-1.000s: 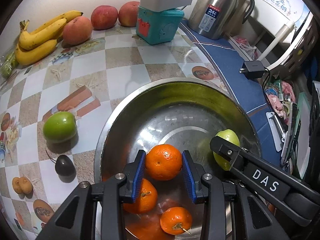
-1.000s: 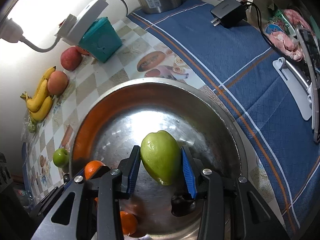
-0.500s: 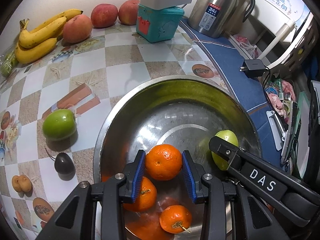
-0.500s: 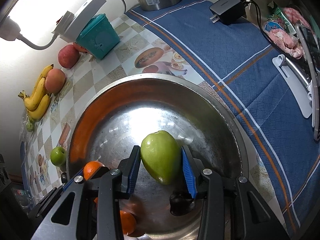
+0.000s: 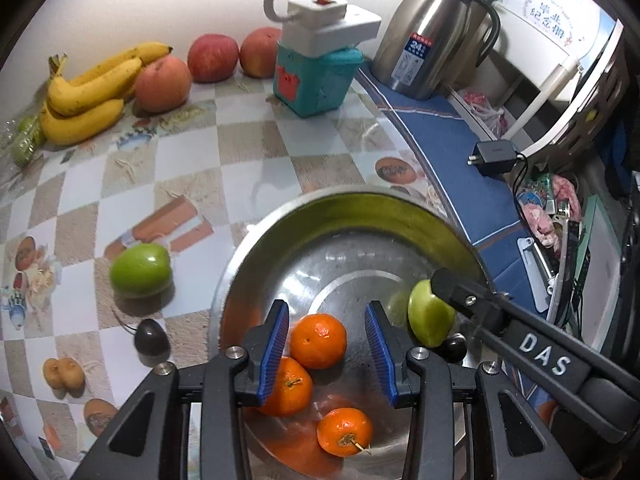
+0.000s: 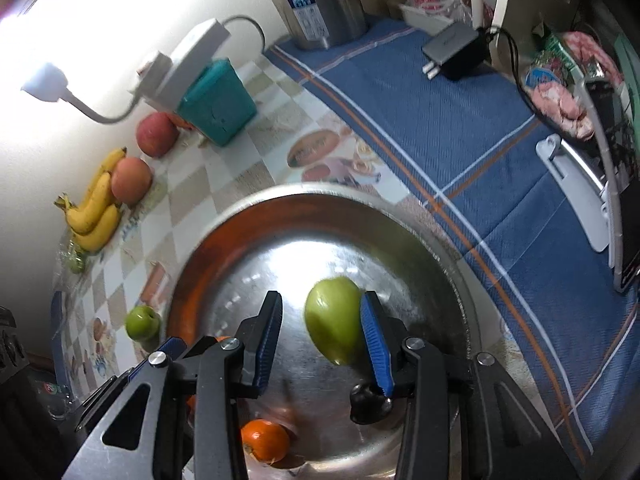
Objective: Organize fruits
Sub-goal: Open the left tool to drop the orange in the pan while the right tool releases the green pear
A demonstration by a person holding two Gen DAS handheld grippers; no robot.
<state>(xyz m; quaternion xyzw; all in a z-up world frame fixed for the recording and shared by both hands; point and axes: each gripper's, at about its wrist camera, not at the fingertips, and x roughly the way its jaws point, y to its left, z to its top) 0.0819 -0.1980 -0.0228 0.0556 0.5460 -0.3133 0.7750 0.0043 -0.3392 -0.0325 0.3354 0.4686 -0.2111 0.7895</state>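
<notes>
A steel bowl (image 5: pixel 304 208) holds three oranges, a green pear-shaped fruit (image 5: pixel 430 314) and a small dark fruit (image 5: pixel 454 346). My left gripper (image 5: pixel 326 304) hangs over the bowl and its jaws are opening. The top orange (image 5: pixel 318 340) lies between the blue pads with a gap on each side, resting on a second orange (image 5: pixel 286 386). My right gripper (image 6: pixel 321 295) straddles the green fruit (image 6: pixel 334 328). That fruit lies against the right pad (image 6: pixel 374 344) and clear of the left one. A green apple (image 5: pixel 140 268) sits on the table left of the bowl.
Bananas (image 5: pixel 88 92) and three red-orange apples or peaches (image 5: pixel 162 84) line the back wall. A teal box (image 5: pixel 316 76) carries a power strip, beside a steel flask (image 5: pixel 432 36). A dark fruit (image 5: pixel 150 336) lies near the apple. A charger (image 5: pixel 494 154) sits on the blue cloth.
The left pads have spread off the orange, which has settled lower onto the others. The right gripper has lifted a little, and a gap now shows between its left pad and the green fruit.
</notes>
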